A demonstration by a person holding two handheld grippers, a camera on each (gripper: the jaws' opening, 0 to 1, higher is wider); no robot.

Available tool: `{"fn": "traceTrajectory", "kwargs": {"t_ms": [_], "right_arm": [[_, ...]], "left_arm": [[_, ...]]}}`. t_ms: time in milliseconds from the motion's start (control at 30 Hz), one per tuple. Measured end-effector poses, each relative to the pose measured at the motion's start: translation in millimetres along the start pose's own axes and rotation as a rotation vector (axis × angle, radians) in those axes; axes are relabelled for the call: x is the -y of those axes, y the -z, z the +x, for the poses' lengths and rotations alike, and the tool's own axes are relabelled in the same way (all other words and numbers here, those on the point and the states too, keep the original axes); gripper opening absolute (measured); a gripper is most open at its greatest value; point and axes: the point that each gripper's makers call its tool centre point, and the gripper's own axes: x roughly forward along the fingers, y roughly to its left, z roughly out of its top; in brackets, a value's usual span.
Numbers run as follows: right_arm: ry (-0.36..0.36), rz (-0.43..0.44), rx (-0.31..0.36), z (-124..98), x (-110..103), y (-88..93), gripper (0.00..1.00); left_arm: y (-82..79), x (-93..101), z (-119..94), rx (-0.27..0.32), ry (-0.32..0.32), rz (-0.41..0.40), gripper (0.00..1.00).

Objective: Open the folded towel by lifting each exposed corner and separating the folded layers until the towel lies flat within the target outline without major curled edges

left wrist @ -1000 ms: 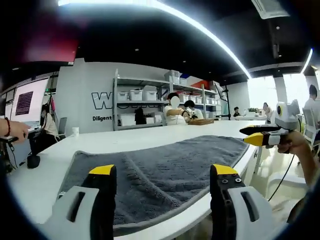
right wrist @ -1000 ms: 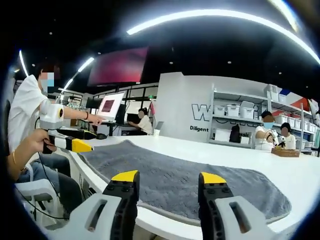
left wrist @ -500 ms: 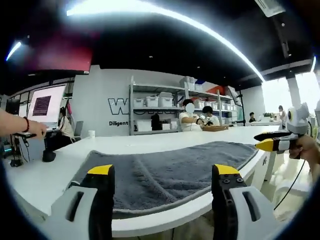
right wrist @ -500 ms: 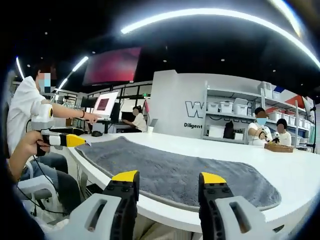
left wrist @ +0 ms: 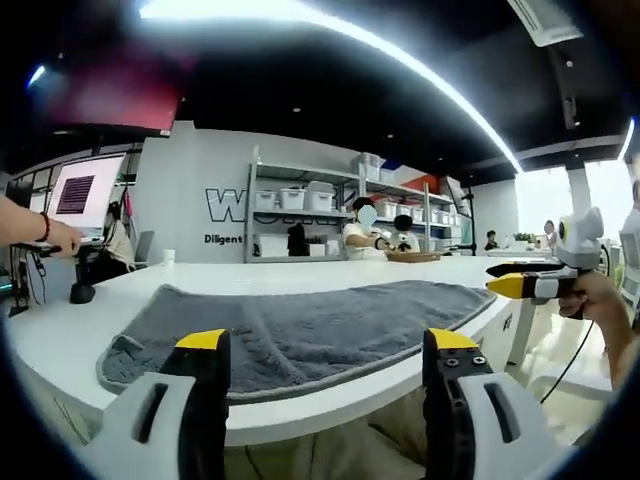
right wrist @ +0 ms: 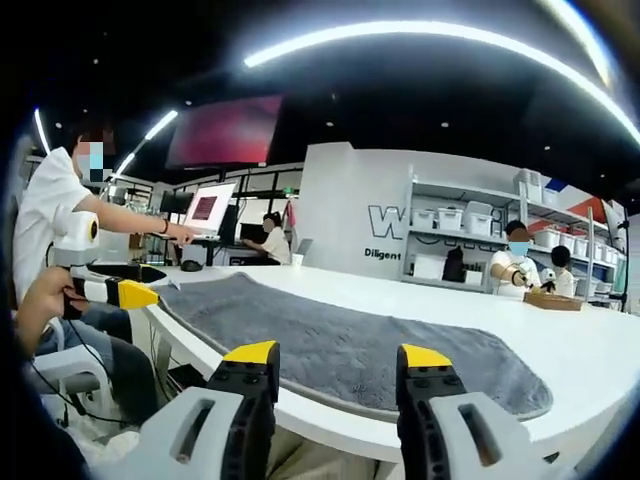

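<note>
Bright strip lighting curves over a workshop where a long white table (left wrist: 60,330) carries a grey towel (left wrist: 300,330), spread along the table's near edge. In the left gripper view, the left gripper (left wrist: 322,350) hangs level just off that edge with its yellow-tipped jaws spread wide, nothing between them, clear of the cloth. Off to that view's right, a hand (left wrist: 598,300) grips the right gripper's handle, holding the tool roughly level, its yellow tip pointed toward the towel's far end without touching it.

From the right gripper view, the right gripper (right wrist: 335,355) likewise stands wide apart and empty, poised off the table edge in front of the towel (right wrist: 350,345), whose surface lies mostly smooth with a ridge running along it. At that view's left, the left gripper (right wrist: 135,294) is held in a bent hand (right wrist: 40,300) beside the towel's corner.

Beyond the table stand shelves (left wrist: 300,215) of white bins against a lettered wall, seated people, and a person in white (right wrist: 50,215) reaching toward a laptop (right wrist: 205,210).
</note>
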Motion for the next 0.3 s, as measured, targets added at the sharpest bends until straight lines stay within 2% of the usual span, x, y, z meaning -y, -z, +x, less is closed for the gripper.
{"fn": "traceTrajectory", "kwargs": {"t_ms": [300], "right_arm": [[-0.013, -0.003, 0.006, -3.3, -5.7, -2.9, 0.44]], "left_arm": [[1.8, 11.8, -1.0, -0.012, 0.029, 0.007, 0.78]]}}
